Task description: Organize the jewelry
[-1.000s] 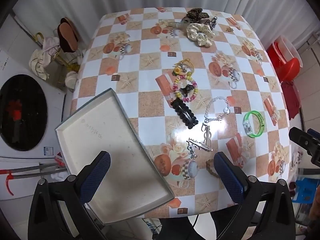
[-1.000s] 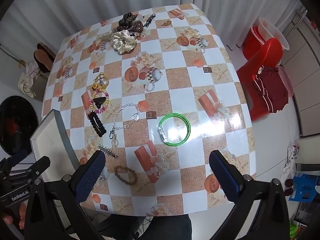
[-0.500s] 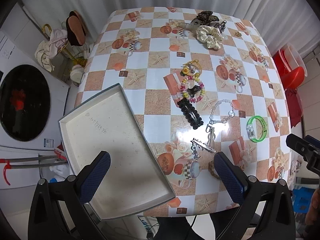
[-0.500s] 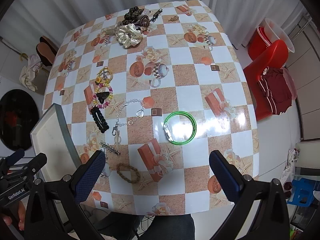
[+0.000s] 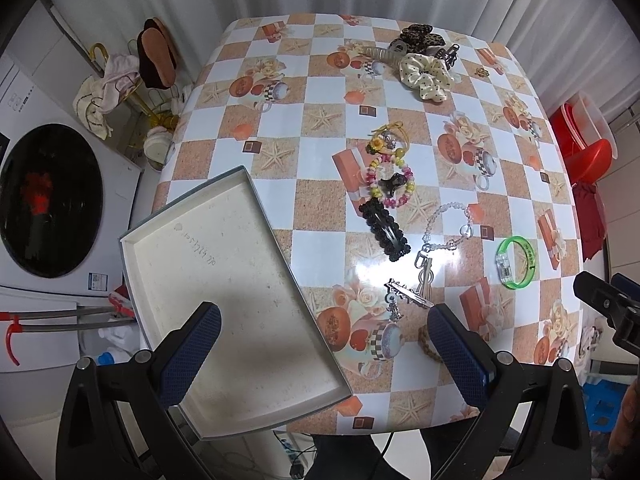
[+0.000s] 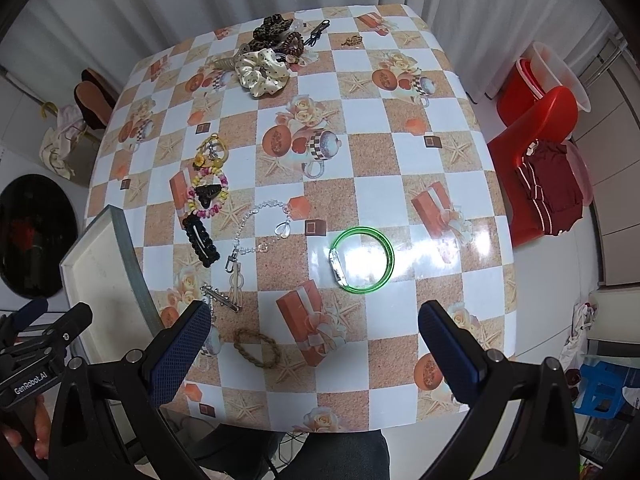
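Lately both views have pulled back and up a little from the bench [image 5: 328, 216]: over the last second more of its far edge and of the curtain behind has come into frame, and the jewelry sits slightly smaller. Nothing on the cloth has shifted. My left hand-held gripper [image 5: 320, 344] hangs with its fingers wide apart over the near corner of the shallow grey tray [image 5: 224, 280], which is bare inside. My right hand-held gripper [image 6: 316, 344] is equally spread, with nothing between the pads, above the near part of the bench. I read this as a survey pass before the first pick, so sorting has not begun.

Jewelry lies loose to the right of the tray: the green bangle [image 6: 362, 259] alone toward the right, the clear bead chain [image 6: 260, 232] and black beaded clip [image 6: 201, 240] in the middle, the pastel bead bracelet [image 6: 208, 196] just beyond them, and a brown braided band [image 6: 256, 347] near my right gripper. A cream scrunchie [image 6: 262, 70] heads a heap at the far edge.

That far heap is too tangled and small to separate. In the left view the braided band is mostly hidden behind my gripper finger, and the tray's near corner hangs past the bench edge, so I cannot tell how well it is supported.
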Demonstrator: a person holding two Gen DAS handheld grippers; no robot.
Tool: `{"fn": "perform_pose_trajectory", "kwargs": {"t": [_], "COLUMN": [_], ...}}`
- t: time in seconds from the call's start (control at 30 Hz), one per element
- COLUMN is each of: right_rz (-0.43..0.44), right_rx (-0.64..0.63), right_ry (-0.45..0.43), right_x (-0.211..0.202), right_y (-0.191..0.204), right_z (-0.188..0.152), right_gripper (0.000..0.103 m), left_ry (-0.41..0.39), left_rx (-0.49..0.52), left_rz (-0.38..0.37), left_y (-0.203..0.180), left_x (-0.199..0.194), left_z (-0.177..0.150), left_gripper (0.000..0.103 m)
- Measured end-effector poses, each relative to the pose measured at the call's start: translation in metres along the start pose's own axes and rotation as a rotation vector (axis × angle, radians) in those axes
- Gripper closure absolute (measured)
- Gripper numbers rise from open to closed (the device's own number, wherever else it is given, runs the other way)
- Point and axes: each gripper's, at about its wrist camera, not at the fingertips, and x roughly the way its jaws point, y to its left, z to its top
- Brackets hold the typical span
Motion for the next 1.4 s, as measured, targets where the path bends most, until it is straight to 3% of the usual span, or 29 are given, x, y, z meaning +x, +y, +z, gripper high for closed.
{"fn": "perform_pose_trajectory", "kwargs": {"t": [1.4], "right_rz": [-0.003], "right_rx": [-0.002], "right_ry": [0.001], "right_x": [0.0], "right_y": [0.001], "right_z": [0.0], "right_gripper": [0.0], "left_ry": [0.005], "left_rx": [0.002], "left_rz": [-0.002], "left_y": [0.002], "left_x": [0.0], "left_z": [0.0], "left_gripper": [0.0]}}
